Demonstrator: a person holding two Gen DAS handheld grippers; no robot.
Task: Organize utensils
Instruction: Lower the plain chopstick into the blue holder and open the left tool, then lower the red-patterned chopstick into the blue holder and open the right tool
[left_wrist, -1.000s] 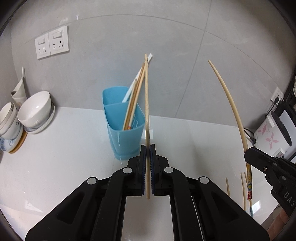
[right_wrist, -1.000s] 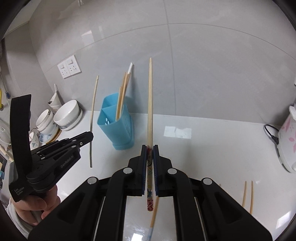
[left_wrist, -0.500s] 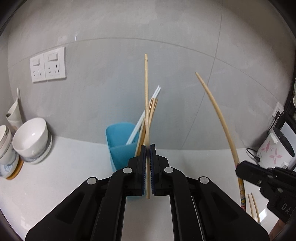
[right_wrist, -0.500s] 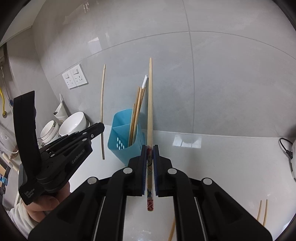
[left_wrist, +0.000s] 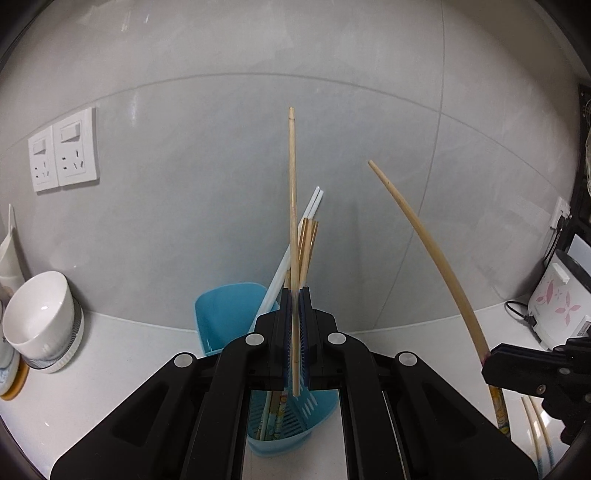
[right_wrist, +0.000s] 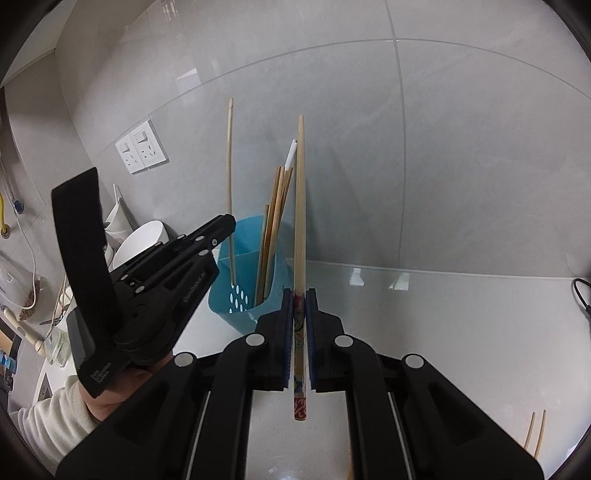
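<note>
Chopsticks (right_wrist: 275, 221) stand in the holder (right_wrist: 242, 295), bowls (left_wrist: 40, 317) left of it.

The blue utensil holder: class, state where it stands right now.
The blue utensil holder stands on the white counter against the wall, right of the white bowls, directly beneath the left gripper.

Both grippers are matte black plastic. The right gripper (right_wrist: 300, 332) has blue ribbed pads (right_wrist: 311, 332) and round silver screw heads along its angular arms. The left gripper (right_wrist: 221, 229) carries a black strap, small screws and faint white lettering. A bare hand (right_wrist: 110, 391) and cream sleeve show beneath it.
</note>
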